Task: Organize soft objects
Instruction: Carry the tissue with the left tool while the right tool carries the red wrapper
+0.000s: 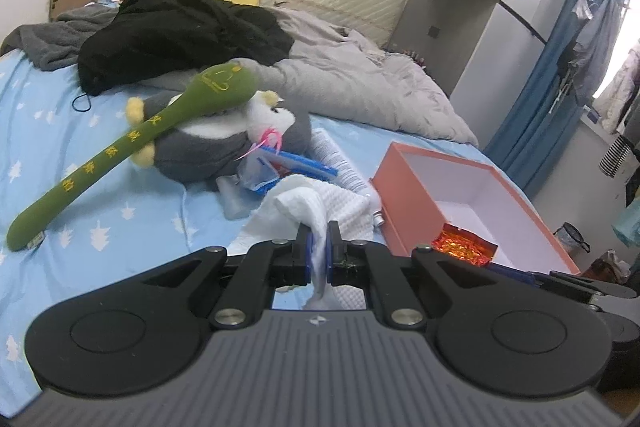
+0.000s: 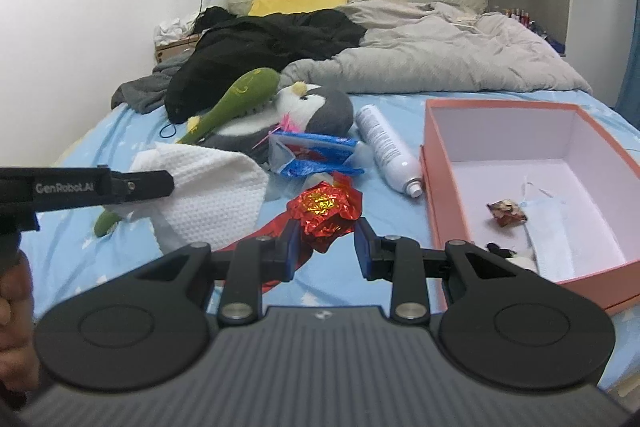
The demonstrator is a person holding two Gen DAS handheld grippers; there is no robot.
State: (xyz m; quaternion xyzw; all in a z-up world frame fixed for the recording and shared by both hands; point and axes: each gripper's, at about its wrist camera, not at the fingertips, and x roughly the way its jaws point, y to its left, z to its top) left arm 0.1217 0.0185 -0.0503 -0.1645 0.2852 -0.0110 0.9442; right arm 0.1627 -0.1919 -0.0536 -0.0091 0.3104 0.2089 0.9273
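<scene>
A: Now, item one: your right gripper (image 2: 325,247). Its jaws stand partly apart and pinch a crumpled red and gold foil wrapper (image 2: 326,217), held clear above the light blue star-print bedsheet (image 2: 120,131).

B: And which way is the destination from that claw?

A: To your right. The open salmon-pink cardboard box with the white lining (image 2: 436,171) lies just beside the gripper on that side, its near left wall close to the right finger. Its long sides run away from you toward the headboard. Inside: a small crumpled brown wrapper (image 2: 506,213) and a pale blue face mask (image 2: 554,227).

B: Item two?

A: Your left gripper (image 1: 319,251). Jaws pressed together on a white waffle-weave cloth (image 1: 320,203), which bunches ahead of the fingertips and hangs down between them.

B: Which hand goes first?

A: The right, I judge; you are nearer the box with it. From the left wrist view the box (image 1: 412,187) sits to the right and ahead, with the foil (image 1: 466,247) at its near wall, so the left hand would have to cross over.

B: Entries not yet handled?

A: Grey and white plush penguin (image 2: 320,107), long green plush stick (image 2: 240,95), white spray can (image 2: 386,147), all well ahead of both claws.
</scene>
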